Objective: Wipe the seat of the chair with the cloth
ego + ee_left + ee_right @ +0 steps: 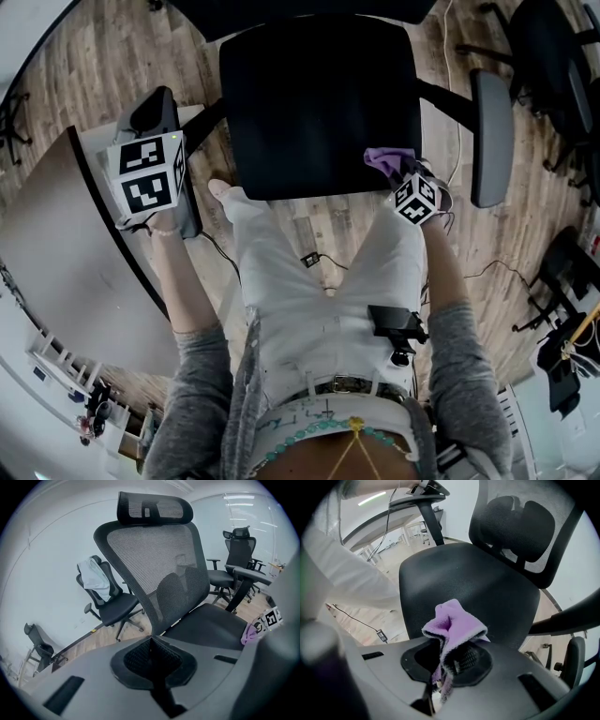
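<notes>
The black chair seat (319, 103) fills the top middle of the head view, seen from above. A purple cloth (386, 159) lies at its front right corner, and my right gripper (398, 173) is shut on it. In the right gripper view the cloth (452, 623) bunches up out of the jaws just above the seat (464, 583). My left gripper (148, 173) is held over the chair's left armrest (190, 211), off the seat. Its jaws (151, 641) are shut with nothing between them. From there I see the mesh back (154, 559), the seat (211, 625) and the cloth (251, 632).
A curved white desk (56, 244) stands at the left. The right armrest (492, 136) sticks out beside the cloth. Cables and a plug (309, 258) lie on the wooden floor by the person's legs. Other office chairs (112, 604) stand behind, one draped with a light garment (96, 581).
</notes>
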Tool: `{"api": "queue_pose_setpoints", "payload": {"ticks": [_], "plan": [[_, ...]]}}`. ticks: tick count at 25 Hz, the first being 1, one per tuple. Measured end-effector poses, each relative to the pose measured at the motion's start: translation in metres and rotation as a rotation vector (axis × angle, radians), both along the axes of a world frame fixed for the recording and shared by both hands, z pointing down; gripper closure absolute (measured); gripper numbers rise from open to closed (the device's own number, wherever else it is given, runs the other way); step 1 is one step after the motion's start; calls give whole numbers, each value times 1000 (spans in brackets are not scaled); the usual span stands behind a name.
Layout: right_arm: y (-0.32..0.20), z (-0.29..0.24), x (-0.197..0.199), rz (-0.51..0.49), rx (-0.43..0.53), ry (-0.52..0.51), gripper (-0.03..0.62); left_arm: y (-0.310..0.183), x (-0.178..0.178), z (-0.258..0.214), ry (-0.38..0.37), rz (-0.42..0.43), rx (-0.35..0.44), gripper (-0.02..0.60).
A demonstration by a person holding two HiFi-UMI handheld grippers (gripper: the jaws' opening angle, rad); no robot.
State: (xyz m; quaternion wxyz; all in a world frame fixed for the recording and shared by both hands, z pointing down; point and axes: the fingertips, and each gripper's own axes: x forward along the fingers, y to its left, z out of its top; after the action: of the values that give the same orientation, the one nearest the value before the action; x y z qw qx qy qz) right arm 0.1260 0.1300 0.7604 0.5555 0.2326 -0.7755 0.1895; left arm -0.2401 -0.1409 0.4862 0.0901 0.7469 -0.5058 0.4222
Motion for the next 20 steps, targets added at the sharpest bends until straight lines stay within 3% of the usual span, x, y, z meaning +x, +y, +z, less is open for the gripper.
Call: {"api": "queue_pose_setpoints", "payload": {"ticks": [5, 9, 20], "plan": [[2, -8, -2, 9, 16, -25, 546, -1, 1, 0, -10, 1, 5, 571], [2, -28, -20, -26, 32, -111, 546, -1, 1, 1, -5, 0, 7, 571], [5, -65, -176, -267, 74, -378, 546, -3, 0, 0, -6, 2, 4, 571]]}}
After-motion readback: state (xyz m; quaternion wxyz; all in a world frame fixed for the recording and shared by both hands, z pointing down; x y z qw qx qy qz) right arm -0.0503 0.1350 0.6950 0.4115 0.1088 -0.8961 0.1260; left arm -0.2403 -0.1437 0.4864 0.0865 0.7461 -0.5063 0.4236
